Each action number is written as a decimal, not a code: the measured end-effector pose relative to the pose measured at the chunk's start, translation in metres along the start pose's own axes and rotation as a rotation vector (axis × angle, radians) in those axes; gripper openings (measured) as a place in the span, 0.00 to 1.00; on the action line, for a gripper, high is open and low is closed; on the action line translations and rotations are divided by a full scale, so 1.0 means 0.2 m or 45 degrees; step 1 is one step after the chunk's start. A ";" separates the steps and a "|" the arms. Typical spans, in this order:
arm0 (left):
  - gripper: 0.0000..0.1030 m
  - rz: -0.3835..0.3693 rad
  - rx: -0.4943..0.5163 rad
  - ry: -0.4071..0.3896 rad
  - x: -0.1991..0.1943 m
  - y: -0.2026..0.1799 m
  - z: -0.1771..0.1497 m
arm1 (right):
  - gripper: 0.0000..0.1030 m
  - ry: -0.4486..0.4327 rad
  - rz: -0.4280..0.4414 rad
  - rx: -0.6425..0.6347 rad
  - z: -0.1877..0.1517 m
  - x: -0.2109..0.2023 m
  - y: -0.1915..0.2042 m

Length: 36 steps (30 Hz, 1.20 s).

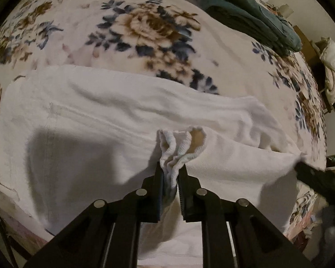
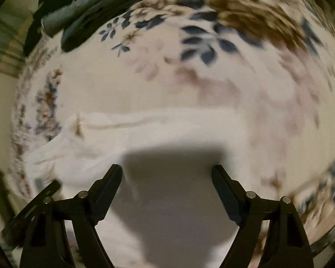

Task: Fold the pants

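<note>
White pants (image 1: 96, 116) lie spread across a floral bedspread (image 1: 145, 26). My left gripper (image 1: 171, 167) is shut on a bunched, ribbed edge of the pants (image 1: 178, 147), which puckers up between its black fingers (image 1: 158, 178). In the right wrist view the same white pants (image 2: 145, 125) stretch across the middle, blurred by motion. My right gripper (image 2: 167, 172) stands open just above the cloth, fingers (image 2: 111, 185) wide apart with nothing between them, and throws a dark shadow on the fabric. The right gripper's black tip (image 1: 310, 169) shows at the right edge of the left wrist view, beside the pants' corner.
A dark teal garment (image 1: 245, 11) lies bunched at the far side of the bed, also seen as the teal garment (image 2: 82, 6) at upper left. The bed edge (image 1: 321, 116) falls off to the right, with a white bundle (image 1: 332, 67) beyond it.
</note>
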<state>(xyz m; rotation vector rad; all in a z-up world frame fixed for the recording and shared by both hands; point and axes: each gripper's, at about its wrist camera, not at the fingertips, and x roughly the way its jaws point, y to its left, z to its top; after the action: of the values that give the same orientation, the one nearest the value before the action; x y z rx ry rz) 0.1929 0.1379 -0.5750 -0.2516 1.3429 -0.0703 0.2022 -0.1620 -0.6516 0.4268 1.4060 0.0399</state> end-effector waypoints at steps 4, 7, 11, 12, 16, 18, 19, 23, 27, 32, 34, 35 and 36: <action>0.13 -0.004 0.029 0.001 0.00 0.01 -0.01 | 0.83 0.054 -0.063 -0.053 0.08 0.10 0.03; 0.14 -0.026 0.020 0.006 -0.03 0.03 -0.02 | 0.83 0.061 -0.050 -0.052 0.07 0.05 0.02; 0.32 -0.171 -0.167 -0.079 -0.20 0.12 -0.13 | 0.83 0.075 0.065 0.009 -0.01 -0.04 0.05; 0.44 -0.251 -0.245 -0.109 -0.25 0.17 -0.19 | 0.83 0.079 0.097 0.012 -0.05 -0.06 0.07; 0.69 -0.326 -0.638 -0.137 -0.33 0.43 -0.43 | 0.83 0.101 0.150 -0.020 -0.18 -0.05 0.18; 0.69 -0.367 -0.869 -0.190 -0.34 0.63 -0.54 | 0.83 0.133 0.167 -0.030 -0.23 -0.01 0.26; 0.67 -0.355 -0.967 -0.242 -0.35 0.72 -0.59 | 0.83 0.147 0.172 -0.042 -0.25 0.01 0.30; 0.67 -0.281 -1.186 -0.417 -0.36 1.02 -0.62 | 0.83 0.192 0.158 -0.095 -0.30 0.10 0.41; 0.67 -0.303 -1.233 -0.474 -0.29 1.17 -0.51 | 0.83 0.210 0.151 -0.121 -0.29 0.15 0.47; 0.57 -0.224 -1.109 -0.454 -0.20 1.17 -0.35 | 0.83 0.228 0.131 -0.123 -0.27 0.20 0.51; 0.29 -0.157 -1.049 -0.472 -0.25 1.15 -0.34 | 0.83 0.233 0.127 -0.116 -0.27 0.20 0.50; 0.20 -0.136 -1.028 -0.490 -0.30 1.13 -0.35 | 0.83 0.234 0.126 -0.116 -0.27 0.20 0.50; 0.18 -0.119 -1.013 -0.521 -0.34 1.11 -0.37 | 0.83 0.237 0.126 -0.120 -0.27 0.20 0.50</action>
<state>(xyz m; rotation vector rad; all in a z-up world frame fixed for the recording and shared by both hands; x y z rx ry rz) 0.0854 0.3561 -0.5741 -0.9468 0.8933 0.4273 0.1801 -0.0444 -0.6631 0.4223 1.5578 0.2305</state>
